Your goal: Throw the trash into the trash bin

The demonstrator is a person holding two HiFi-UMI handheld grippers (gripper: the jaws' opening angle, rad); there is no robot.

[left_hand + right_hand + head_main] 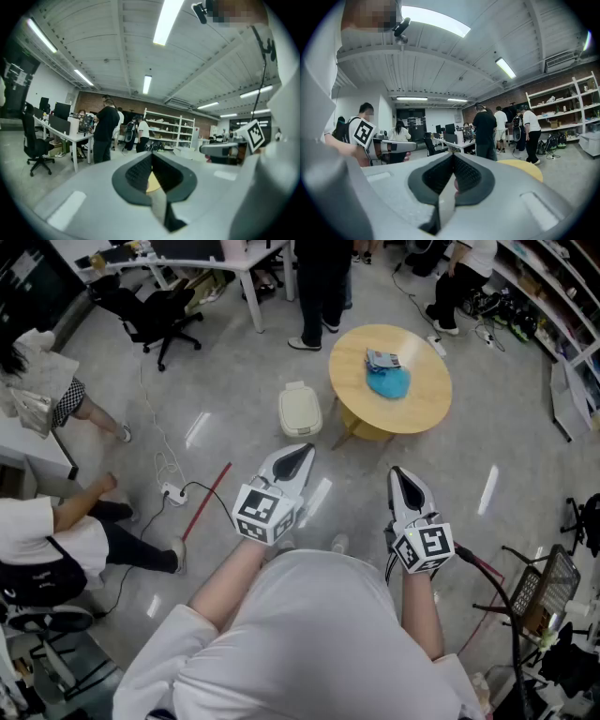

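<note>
Both claws pinched fully closed, nothing in either: left gripper (298, 454), right gripper (398, 474), side by side in the air. Bare floor (234, 427) ahead. Round table (424, 399) at 1 o'clock carries the blue crumpled trash (388, 382) and a wrapper (382, 359) touching it. White lidded trash bin (300, 410) sits just off the table's 9 o'clock edge.

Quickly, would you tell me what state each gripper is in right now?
Left gripper: closed, holding nothing.
Right gripper: closed, holding nothing.

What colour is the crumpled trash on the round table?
The trash is blue; head view shows it best.
</note>
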